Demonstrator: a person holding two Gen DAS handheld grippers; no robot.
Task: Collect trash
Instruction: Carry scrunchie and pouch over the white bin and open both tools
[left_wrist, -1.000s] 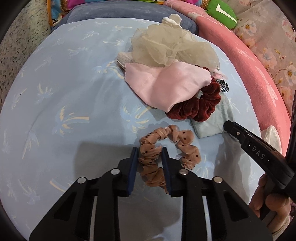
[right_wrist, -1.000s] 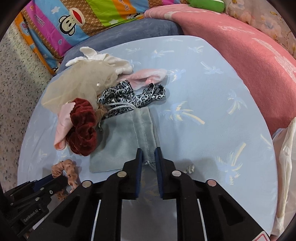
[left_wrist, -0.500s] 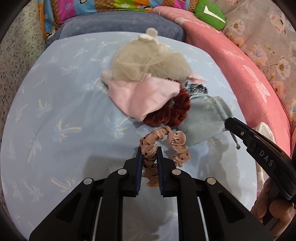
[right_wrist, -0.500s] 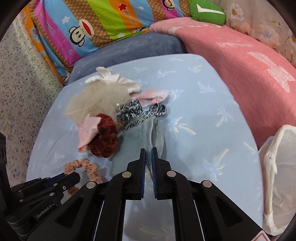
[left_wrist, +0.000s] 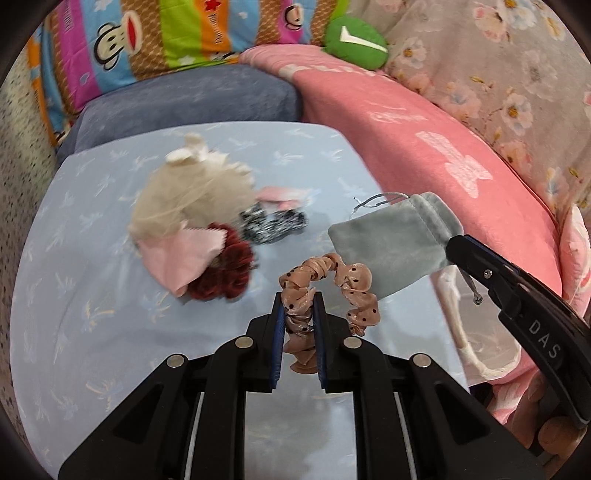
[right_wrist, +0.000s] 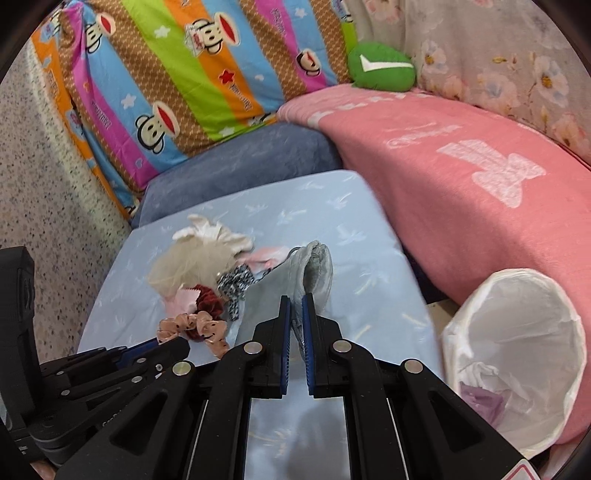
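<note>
Pouch, grey velvet, one: pinched at its lower edge by right gripper, long axis running away from the fingers, open mouth at the far end, held above blue table. Left gripper clamps one tan dotted scrunchie, loop hanging rightward. One dark red scrunchie lies in the leftover pile. One white-lined bin stands to the right.

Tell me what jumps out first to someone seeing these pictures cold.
Both grippers are loaded: the left gripper pinches a tan polka-dot scrunchie, and the right gripper holds a grey velvet pouch lifted off the blue table. To the right stands a white-lined trash bin, open. A heap of fabric scraps lies mid-table.
</note>
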